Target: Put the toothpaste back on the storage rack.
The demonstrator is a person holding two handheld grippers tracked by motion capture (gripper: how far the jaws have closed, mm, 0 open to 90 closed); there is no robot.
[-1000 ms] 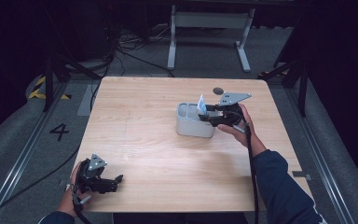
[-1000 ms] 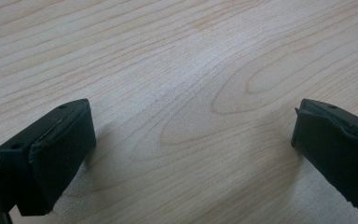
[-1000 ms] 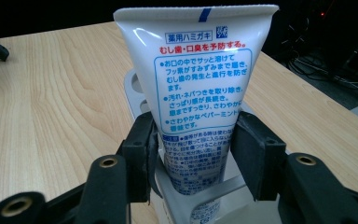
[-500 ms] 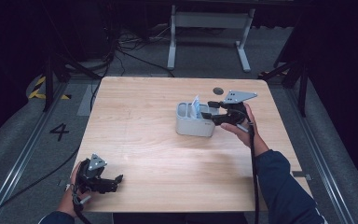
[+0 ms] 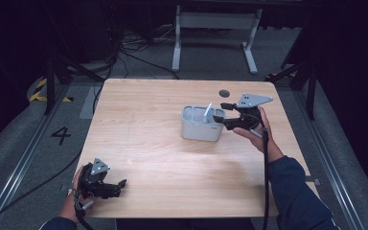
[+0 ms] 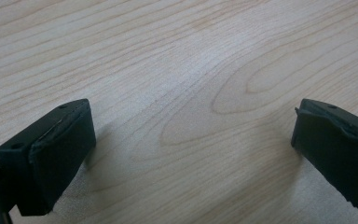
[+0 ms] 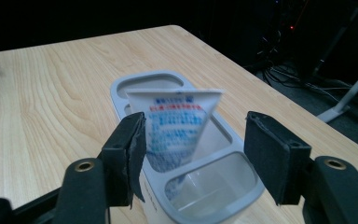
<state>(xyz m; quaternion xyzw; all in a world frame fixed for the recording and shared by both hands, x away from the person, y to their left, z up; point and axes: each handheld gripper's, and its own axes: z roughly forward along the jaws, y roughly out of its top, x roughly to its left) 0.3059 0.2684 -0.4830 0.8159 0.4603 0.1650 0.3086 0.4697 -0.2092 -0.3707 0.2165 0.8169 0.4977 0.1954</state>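
One white crimped-end tube (image 7: 177,128) stood in grey plastic compartment caddy (image 5: 197,130), nr bench's right edge.
R gripper (image 7: 196,149) jaws were just opening, letting tube lean inside; L gripper (image 5: 106,184) sat apart, idle, at front-left corner.

A white tube (image 7: 175,128) with blue and red print stood crimped end up in the middle compartment of a grey plastic organiser (image 5: 200,129), leaning toward one side. The organiser sat upright on the wooden table (image 5: 163,163), right of centre, its near compartment empty
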